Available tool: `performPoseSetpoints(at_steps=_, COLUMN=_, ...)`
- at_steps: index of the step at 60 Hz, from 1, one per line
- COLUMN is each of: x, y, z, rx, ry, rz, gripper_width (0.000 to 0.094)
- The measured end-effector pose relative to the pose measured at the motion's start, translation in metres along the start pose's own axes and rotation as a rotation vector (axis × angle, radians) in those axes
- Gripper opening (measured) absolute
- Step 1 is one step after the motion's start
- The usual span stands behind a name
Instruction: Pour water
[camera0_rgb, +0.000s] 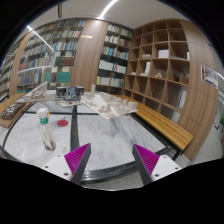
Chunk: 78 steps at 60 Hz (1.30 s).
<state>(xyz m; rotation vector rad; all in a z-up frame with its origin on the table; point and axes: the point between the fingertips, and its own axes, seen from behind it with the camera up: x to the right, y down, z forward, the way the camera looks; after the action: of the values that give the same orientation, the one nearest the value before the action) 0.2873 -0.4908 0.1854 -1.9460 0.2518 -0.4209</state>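
- The hand-held gripper (112, 160) is open, holding nothing; its two magenta pads (78, 157) are ridged and wedge-shaped.
- Ahead lies a pale, marble-patterned table (100, 130).
- A slim, clear bottle (46, 129) with a green label stands upright on the table, beyond the left finger; its contents cannot be made out.
- A small red dish (63, 122) sits near the bottle.
- Wooden shelves (165, 62) line the wall beyond.

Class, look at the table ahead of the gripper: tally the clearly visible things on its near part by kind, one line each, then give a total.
Bottles: 1, the white bottle standing left of the open gripper.
Small red items: 1, the red item beside the bottle.
Total: 2. Things farther back are too unclear to count.
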Motion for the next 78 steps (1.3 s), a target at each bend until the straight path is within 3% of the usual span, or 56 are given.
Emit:
performPoseSetpoints(at_steps=15, x=-0.011, y=0.036, z=-0.013, rx=-0.015, ry=-0.002, rz=-0.04, gripper_width=0.0856)
performPoseSetpoints(at_steps=31, x=-0.146, y=0.081, z=-0.009, rx=-0.029, ry=-0.173, rz=-0.056, gripper_width=0.086)
performPoseSetpoints(at_steps=43, x=-0.255, y=0.045, z=0.037, rx=0.032, ry=-0.279, rz=-0.01, gripper_width=0.0858)
performPoseSetpoints(at_steps=55, x=-0.304, y=0.013, z=0.109, rx=0.073, ry=-0.281, rz=0.024, gripper_width=0.0849)
performPoseSetpoints(at_steps=59, x=-0.314, y=0.011, z=0.129, rx=0.076, ry=-0.282, rz=0.035, gripper_width=0.078)
performPoseSetpoints(at_steps=65, x=-0.319, y=0.008, z=0.145, rx=0.102, ry=-0.277, rz=0.053, gripper_width=0.053)
performPoseSetpoints(at_steps=78, x=-0.315, y=0.004, z=0.146, rx=0.123, ry=-0.282, rz=0.081, gripper_width=0.0413)
